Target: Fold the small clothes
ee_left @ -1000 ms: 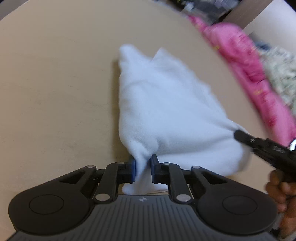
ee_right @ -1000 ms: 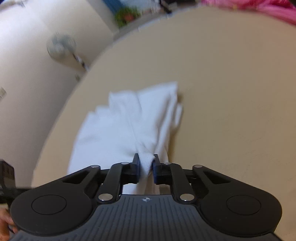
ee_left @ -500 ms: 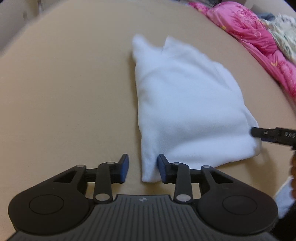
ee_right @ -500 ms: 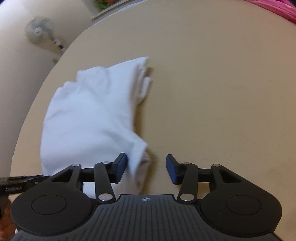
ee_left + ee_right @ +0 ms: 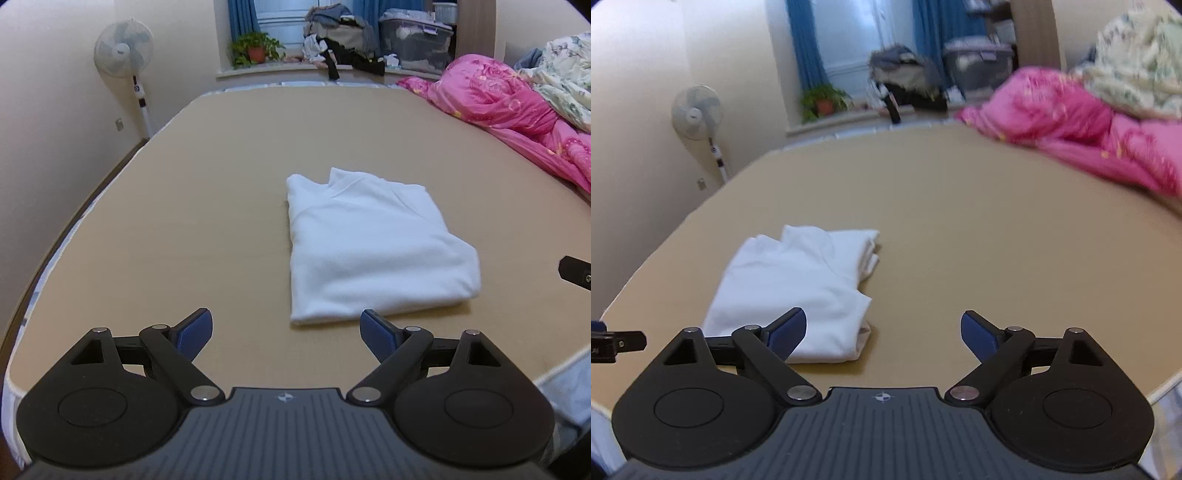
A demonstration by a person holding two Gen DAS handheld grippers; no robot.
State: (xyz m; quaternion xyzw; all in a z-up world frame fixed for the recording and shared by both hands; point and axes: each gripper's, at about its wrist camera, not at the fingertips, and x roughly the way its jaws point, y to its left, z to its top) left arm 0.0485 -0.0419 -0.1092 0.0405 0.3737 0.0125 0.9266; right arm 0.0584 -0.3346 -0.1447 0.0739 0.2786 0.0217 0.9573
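A white garment [image 5: 373, 243] lies folded into a flat rectangle on the tan bed surface [image 5: 207, 206]. It also shows in the right wrist view [image 5: 798, 288]. My left gripper [image 5: 286, 330] is open and empty, raised above and just short of the garment's near edge. My right gripper [image 5: 882, 330] is open and empty, near the garment's near right corner. The tip of the right gripper [image 5: 576, 273] shows at the right edge of the left wrist view, and the left gripper's tip [image 5: 617, 343] at the left edge of the right wrist view.
A pink quilt [image 5: 509, 110] and a floral blanket [image 5: 561, 74] lie heaped at the right of the bed. A standing fan [image 5: 123, 51] is by the left wall. A potted plant [image 5: 255, 48], clothes and a storage box [image 5: 413, 40] sit on the windowsill beyond.
Both grippers let go of the white garment, opened wide and drew back and up. The garment now lies flat and folded on the bed.
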